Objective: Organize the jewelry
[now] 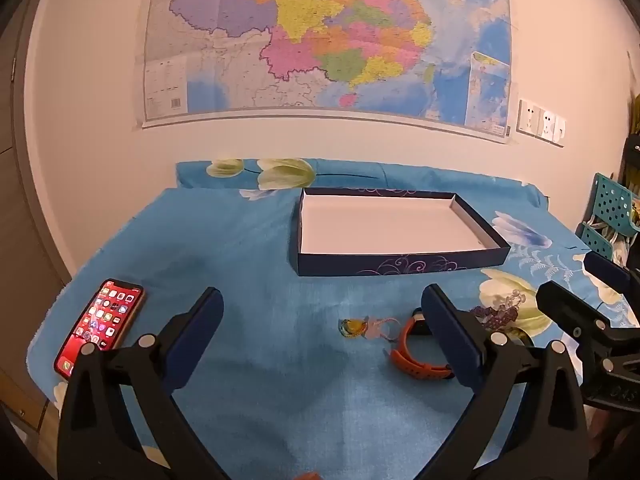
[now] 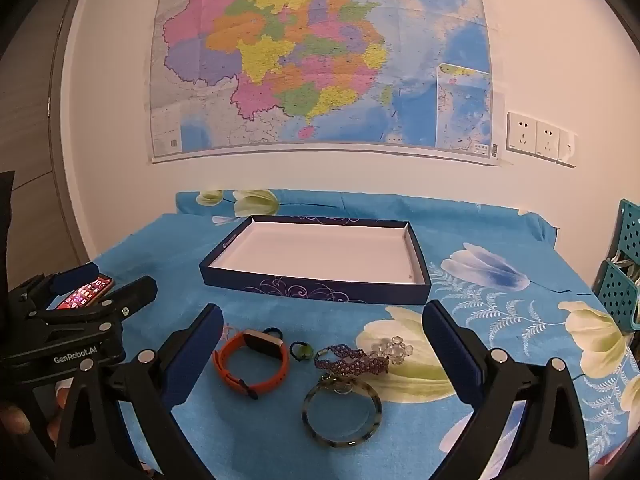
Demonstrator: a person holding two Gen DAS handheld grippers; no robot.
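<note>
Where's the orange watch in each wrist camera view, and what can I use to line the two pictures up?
Left wrist: the orange watch lies low and right of centre, partly behind the left gripper's right finger.
Right wrist: it lies low and left of centre, just inside the right gripper's left finger.
Shared landmark: the dark blue box beyond it.

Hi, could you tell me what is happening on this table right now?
A person holds two grippers over a blue floral cloth, jaws open on both, neither holding anything. The left gripper and right gripper hover above loose pieces: an orange watch, a purple beaded bracelet, a mottled bangle and a small green ring. The dark blue box behind them holds nothing yet. A red phone lies at the left.
</note>
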